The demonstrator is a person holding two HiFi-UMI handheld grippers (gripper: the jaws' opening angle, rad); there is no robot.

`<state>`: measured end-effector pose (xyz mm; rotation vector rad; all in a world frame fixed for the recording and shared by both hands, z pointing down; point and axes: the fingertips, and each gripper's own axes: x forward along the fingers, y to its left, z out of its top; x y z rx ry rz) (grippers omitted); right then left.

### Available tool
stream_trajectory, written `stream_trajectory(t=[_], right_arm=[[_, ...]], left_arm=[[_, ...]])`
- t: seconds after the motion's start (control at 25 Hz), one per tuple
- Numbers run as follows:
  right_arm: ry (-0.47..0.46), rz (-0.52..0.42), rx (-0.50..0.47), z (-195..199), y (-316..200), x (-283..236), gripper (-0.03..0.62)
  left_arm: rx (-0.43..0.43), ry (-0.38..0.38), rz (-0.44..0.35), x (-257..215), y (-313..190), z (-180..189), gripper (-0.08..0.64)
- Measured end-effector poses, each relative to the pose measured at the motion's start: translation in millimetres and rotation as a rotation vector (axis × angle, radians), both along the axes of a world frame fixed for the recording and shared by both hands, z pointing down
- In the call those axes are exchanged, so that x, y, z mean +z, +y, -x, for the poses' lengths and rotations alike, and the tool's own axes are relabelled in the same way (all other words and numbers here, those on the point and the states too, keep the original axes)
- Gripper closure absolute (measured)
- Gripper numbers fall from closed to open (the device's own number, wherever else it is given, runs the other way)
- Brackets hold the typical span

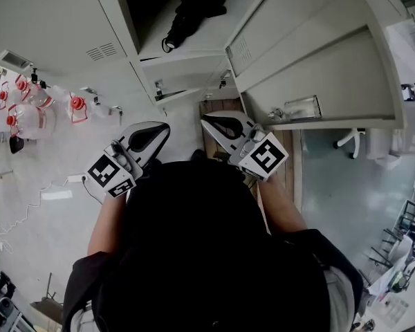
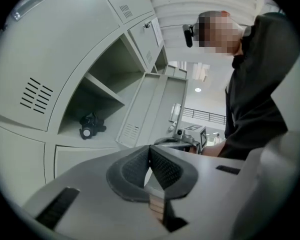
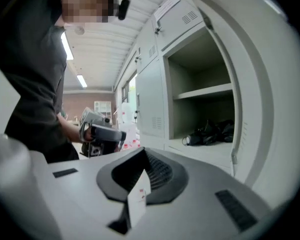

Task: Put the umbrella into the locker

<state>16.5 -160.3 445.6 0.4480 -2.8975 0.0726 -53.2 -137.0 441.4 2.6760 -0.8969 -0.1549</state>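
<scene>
The black folded umbrella lies on the shelf of an open locker compartment, its handle end toward the front. It also shows in the left gripper view as the umbrella and in the right gripper view as the umbrella. My left gripper and right gripper hang side by side in front of the lockers, well below that shelf. Both are shut with nothing between the jaws, seen at the left gripper and the right gripper. Neither touches the umbrella.
The compartment's grey door stands swung open to the right, with a handle near its lower edge. Lower locker doors are ajar. Several clear jugs with red caps and a white cable lie on the floor at left.
</scene>
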Motion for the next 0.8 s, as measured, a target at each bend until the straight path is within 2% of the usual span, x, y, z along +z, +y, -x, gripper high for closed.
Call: stream_trajectory(t=[0.12, 0.2, 0.36, 0.8], right_arm=[[0.061, 0.035, -0.052, 1, 8, 13, 0.581], [0.043, 0.061, -0.073, 1, 11, 12, 0.581], [0.006, 0.045, -0.093, 1, 13, 12, 0.581], [-0.014, 0.055, -0.119, -3, 19, 6, 0.583]], left_arm=[[0.01, 0.017, 0.009, 5, 4, -5, 0.543], [0.02, 0.018, 0.007, 5, 5, -11, 0.543], [0.032, 0.023, 0.0, 4, 4, -19, 0.543], [0.104, 0.006, 0.014, 0, 7, -32, 0.543]])
